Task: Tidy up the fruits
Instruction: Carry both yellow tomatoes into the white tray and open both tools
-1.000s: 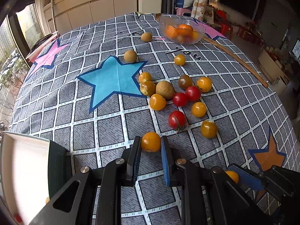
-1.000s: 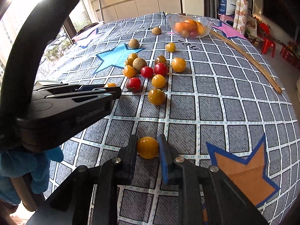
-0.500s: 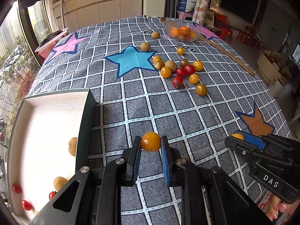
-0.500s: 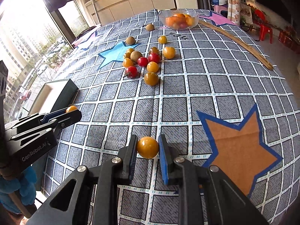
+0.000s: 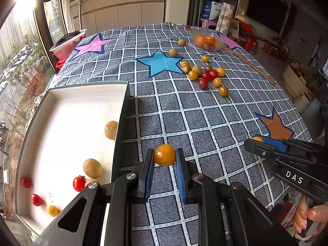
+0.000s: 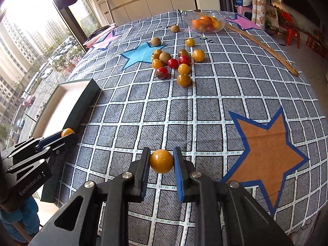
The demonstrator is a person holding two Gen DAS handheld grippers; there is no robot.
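My left gripper is shut on an orange cherry tomato, held above the tablecloth just right of the white tray. The tray holds red tomatoes, brown longans and an orange tomato. My right gripper is shut on another orange cherry tomato, above the cloth left of the orange star. It also shows in the left wrist view. A cluster of loose fruits lies mid-table, seen also in the right wrist view.
A glass bowl of oranges stands at the far side, with a wooden stick beside it. Two loose longans lie near the blue star. A pink bin sits past the table's left edge.
Both grippers have pulled back from the fruit cluster toward the near edge, each carrying its orange tomato. The tray has come fully into the left wrist view.
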